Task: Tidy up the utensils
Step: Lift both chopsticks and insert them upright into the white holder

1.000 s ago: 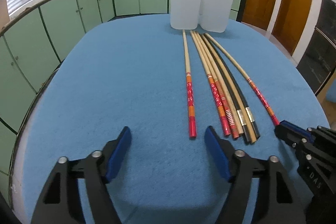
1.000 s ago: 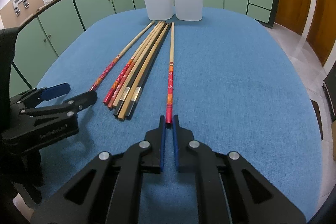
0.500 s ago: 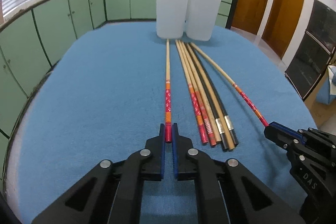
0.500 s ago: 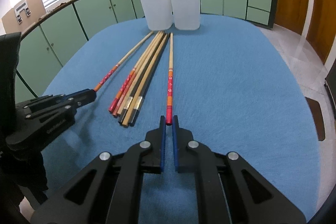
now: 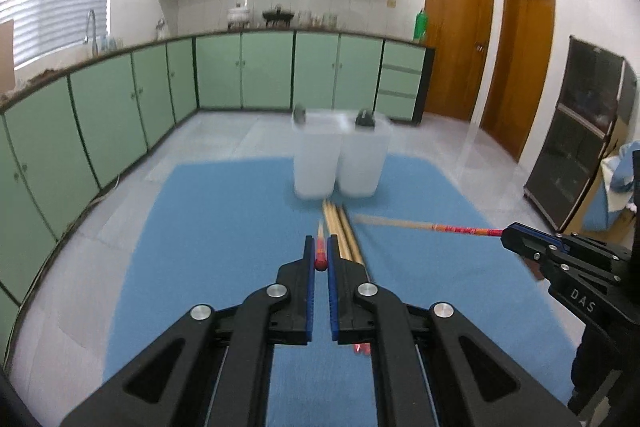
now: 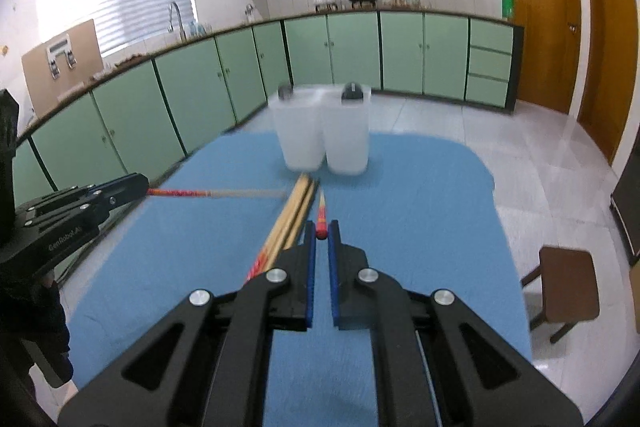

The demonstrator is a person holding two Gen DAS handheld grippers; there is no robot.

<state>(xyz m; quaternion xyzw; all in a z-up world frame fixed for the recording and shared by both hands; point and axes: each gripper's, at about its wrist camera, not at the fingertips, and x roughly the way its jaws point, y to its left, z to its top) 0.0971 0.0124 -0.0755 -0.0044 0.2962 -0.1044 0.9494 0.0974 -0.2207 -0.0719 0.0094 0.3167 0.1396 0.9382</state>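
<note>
My left gripper [image 5: 321, 259] is shut on the red end of a chopstick [image 5: 320, 254] and holds it lifted, pointing at two white translucent containers [image 5: 340, 163] at the far edge of the blue table [image 5: 224, 227]. My right gripper [image 6: 321, 237] is shut on the red end of another chopstick [image 6: 321, 215], also lifted. Each gripper shows in the other's view, the right one [image 5: 510, 235] with its chopstick [image 5: 424, 226] and the left one [image 6: 138, 185] with its chopstick [image 6: 216, 193]. The remaining chopsticks [image 6: 294, 215] lie bundled on the table.
Green kitchen cabinets [image 5: 120, 103] line the wall beyond the table. Wooden doors [image 5: 456, 47] stand at the right. A brown stool [image 6: 568, 283] sits on the floor right of the table. A dark cabinet [image 5: 576, 131] is at the far right.
The left gripper shut on a chopstick's red end about half a second ago. Both grippers have since risen, lifting their chopsticks off the table and tilting the views upward.
</note>
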